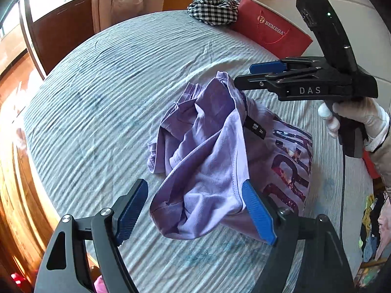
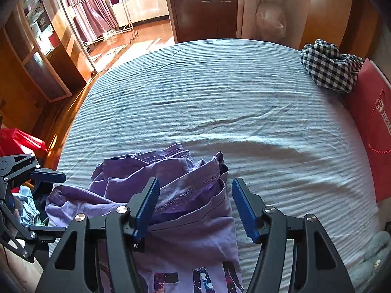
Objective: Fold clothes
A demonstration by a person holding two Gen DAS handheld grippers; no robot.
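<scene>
A purple T-shirt (image 1: pixel 207 161) with a dark starry print lies crumpled on the striped grey-blue bed sheet (image 1: pixel 110 85). My left gripper (image 1: pixel 195 213) hangs open over its near part; the right blue pad touches the cloth and the left pad stands clear of it. In the right wrist view the T-shirt (image 2: pixel 171 195) bunches under my right gripper (image 2: pixel 195 207), which is open: its left pad is over the cloth, its right pad over bare sheet (image 2: pixel 281 171). The left wrist view shows the right gripper (image 1: pixel 244 75) above the shirt's far edge, held by a gloved hand (image 1: pixel 354 119).
A black-and-white checked garment (image 2: pixel 327 66) and a red paper bag (image 2: pixel 371 122) sit at the bed's far right corner. A pile of mixed clothes (image 1: pixel 374 232) lies beside the bed. Wooden floor (image 2: pixel 136 41) and cabinets surround the bed's far and left edges.
</scene>
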